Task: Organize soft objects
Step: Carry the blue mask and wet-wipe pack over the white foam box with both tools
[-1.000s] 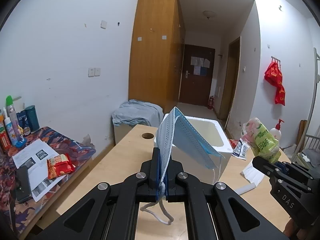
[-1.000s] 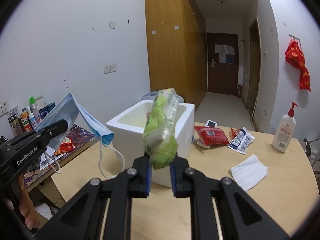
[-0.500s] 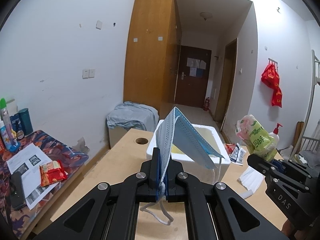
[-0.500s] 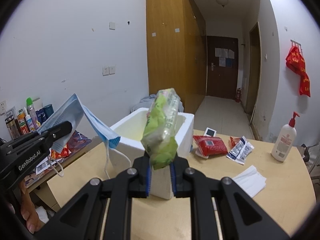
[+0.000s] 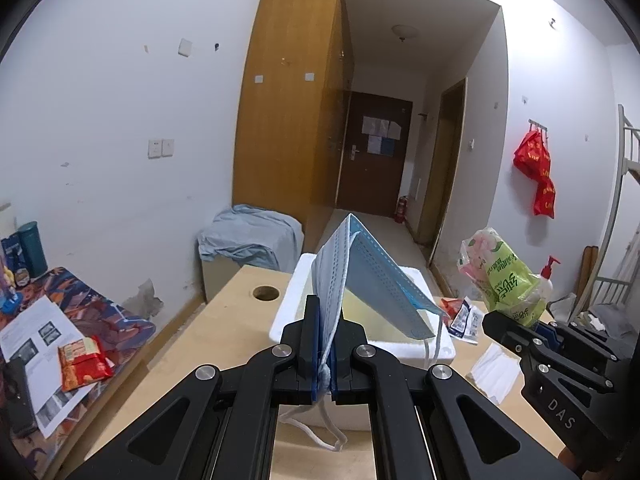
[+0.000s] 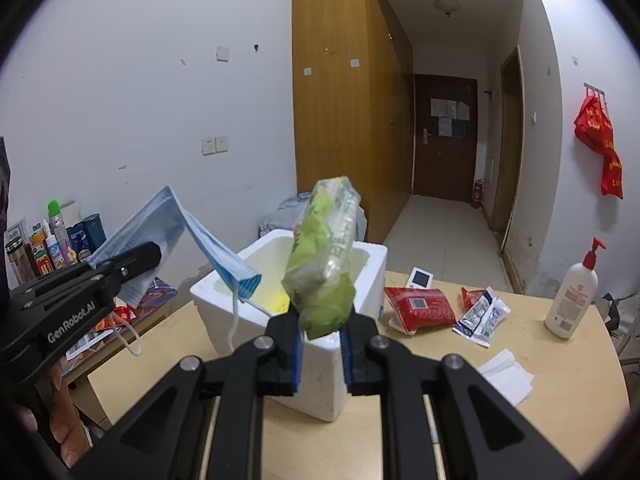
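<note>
My left gripper is shut on a blue face mask, folded and upright, its white ear loops hanging below the fingers. It hangs over the near left part of a white foam box. My right gripper is shut on a green tissue pack, held upright in front of the same foam box. The mask and left gripper show at the left of the right wrist view. The tissue pack shows at the right of the left wrist view.
On the wooden table lie a red packet, small sachets, a white tissue, a small white device and a lotion pump bottle. A side table with bottles and papers stands at the left.
Both grippers have moved forward toward the foam box with their loads. The mask now hangs over the box's near edge; the box looks larger and closer.
</note>
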Demonstrator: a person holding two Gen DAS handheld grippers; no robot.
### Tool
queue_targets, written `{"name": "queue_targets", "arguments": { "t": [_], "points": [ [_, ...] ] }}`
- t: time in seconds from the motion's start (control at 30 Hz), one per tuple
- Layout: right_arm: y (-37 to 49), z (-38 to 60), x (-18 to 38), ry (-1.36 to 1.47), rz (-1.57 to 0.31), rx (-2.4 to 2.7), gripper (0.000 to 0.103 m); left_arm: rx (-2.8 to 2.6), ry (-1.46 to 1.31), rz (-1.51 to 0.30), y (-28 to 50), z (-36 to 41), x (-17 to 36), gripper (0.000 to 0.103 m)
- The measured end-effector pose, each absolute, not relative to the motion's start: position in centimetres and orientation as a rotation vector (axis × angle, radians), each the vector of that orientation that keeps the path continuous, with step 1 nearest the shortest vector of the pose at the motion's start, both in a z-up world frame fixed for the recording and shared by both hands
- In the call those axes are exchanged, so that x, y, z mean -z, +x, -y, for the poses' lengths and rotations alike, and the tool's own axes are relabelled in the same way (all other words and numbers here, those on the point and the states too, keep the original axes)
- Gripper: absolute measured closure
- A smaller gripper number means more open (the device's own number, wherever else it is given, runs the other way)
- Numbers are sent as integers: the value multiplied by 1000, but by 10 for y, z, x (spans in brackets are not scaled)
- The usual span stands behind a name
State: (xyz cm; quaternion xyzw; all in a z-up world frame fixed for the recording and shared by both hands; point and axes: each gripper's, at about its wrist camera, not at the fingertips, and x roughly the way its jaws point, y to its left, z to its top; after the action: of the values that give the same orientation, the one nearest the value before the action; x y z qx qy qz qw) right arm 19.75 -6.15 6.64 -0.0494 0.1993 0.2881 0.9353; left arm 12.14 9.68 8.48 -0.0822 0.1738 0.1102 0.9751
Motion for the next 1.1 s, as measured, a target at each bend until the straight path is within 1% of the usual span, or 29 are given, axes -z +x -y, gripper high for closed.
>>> {"name": "queue_targets", "arguments": {
  "t": [0.43,0.83,1.1],
  "points": [
    [216,57,-67,-88,-421,-558,84,-179,-177,-370,165,-103,-84,99],
    [234,53,-59,-88,-456,-531,84,-144,-177,-461,220,-107,-64,99],
    [239,53,-56,-89,-470,-518,84,-132,-169,-505,239,-108,-54,99]
  ]
}}
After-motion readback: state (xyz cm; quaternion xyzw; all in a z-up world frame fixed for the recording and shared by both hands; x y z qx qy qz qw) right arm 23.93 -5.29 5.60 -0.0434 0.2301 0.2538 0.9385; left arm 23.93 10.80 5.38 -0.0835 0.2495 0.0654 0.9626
